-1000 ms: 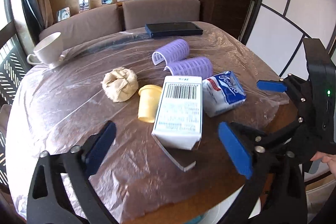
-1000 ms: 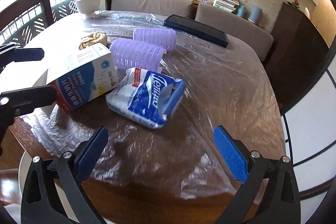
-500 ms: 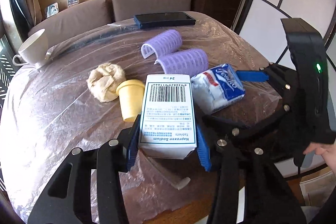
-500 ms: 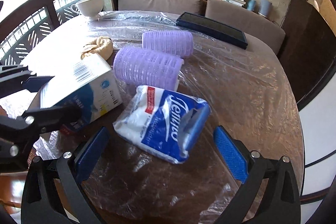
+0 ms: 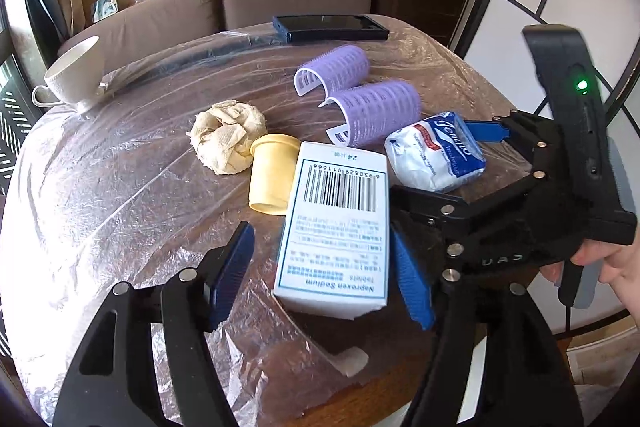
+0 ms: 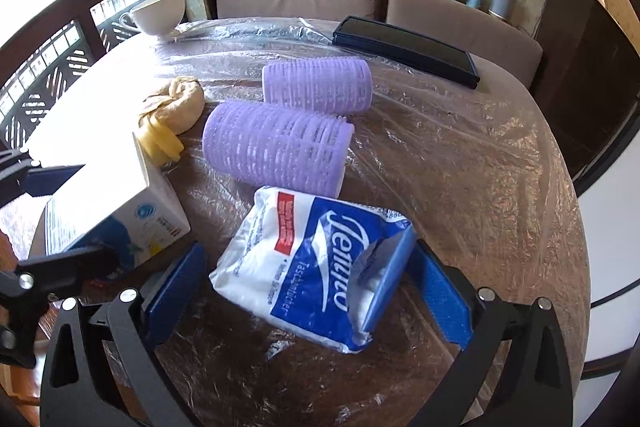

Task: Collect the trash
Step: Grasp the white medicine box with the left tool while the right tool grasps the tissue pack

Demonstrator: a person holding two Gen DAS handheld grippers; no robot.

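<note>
The left gripper (image 5: 324, 267) straddles the white cardboard medicine box (image 5: 340, 223) with a barcode; its jaws are opening, the left pad clear of the box, the right pad just beside it. The right gripper (image 6: 308, 287) stands apart around the white and blue plastic tissue pack (image 6: 316, 267), neither pad pressing it. Ahead of both grippers lie two purple hair rollers (image 6: 276, 151), a crumpled beige paper ball (image 5: 226, 135) and a yellow plastic cup (image 5: 272, 175) on its side, on the plastic-covered table (image 5: 100, 195).

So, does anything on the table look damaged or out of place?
Yes: the tablet box lies with its near flap torn open, between the opening left gripper. The tissue pack is crumpled with its flap peeled up. The yellow cup lies tipped over.
</note>
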